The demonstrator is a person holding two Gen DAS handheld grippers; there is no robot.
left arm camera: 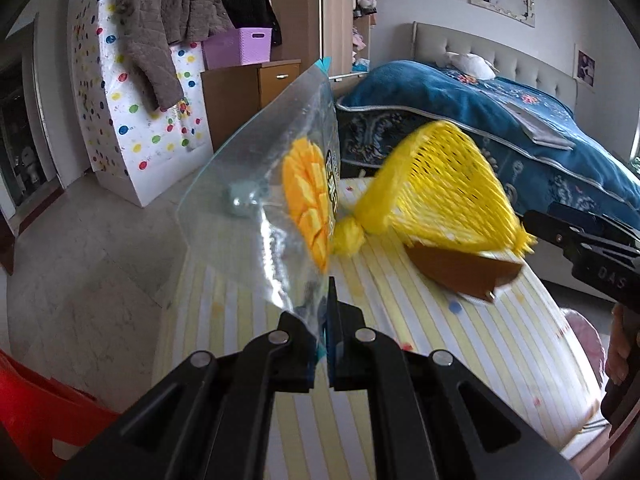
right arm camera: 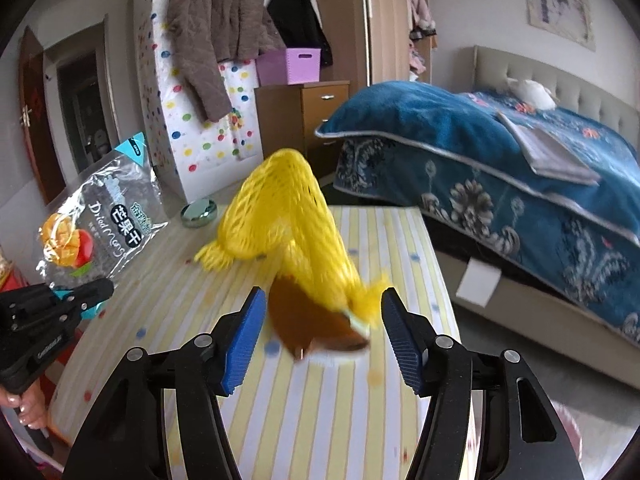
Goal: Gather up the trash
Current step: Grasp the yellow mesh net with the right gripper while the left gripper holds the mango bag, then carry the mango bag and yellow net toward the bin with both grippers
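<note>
**Ana:** Bedroom, by the look of it. Far left stands a dotted wardrobe (right arm camera: 188, 92) with a brown coat (right arm camera: 212, 48) hanging on it, and in front of us is a table under a yellow striped cloth (right arm camera: 320, 420).

**Ben:** Where is the trash?

**Ana:** Start at the left. The left gripper (left arm camera: 330, 312) is clamped tight on the bottom corner of a clear dried-mango bag (left arm camera: 272, 168), which is lifted off the table and stands up from the jaws. Behind it, near the table's far edge, sits a small round greenish tin (right arm camera: 199, 213).

**Ben:** And the middle?

**Ana:** A yellow foam fruit net (right arm camera: 284, 216) is draped over a brown wedge-shaped carton (right arm camera: 312, 328) lying on the cloth. The right gripper (right arm camera: 322, 340) sits with its jaws at medium width, one on either side of the carton's near end, and neither pad is touching. On the right is a bed with a blue blanket (right arm camera: 460, 148).

**Ben:** What could spoil it?

**Ana:** I'd say closing on the carton alone: the net merely rests on top, so it could slide off onto the table or the floor. The net is springy too, so a shallow pinch may slip. The mango bag is held by one thin corner; a quick swing could pull that slick film free.
</note>
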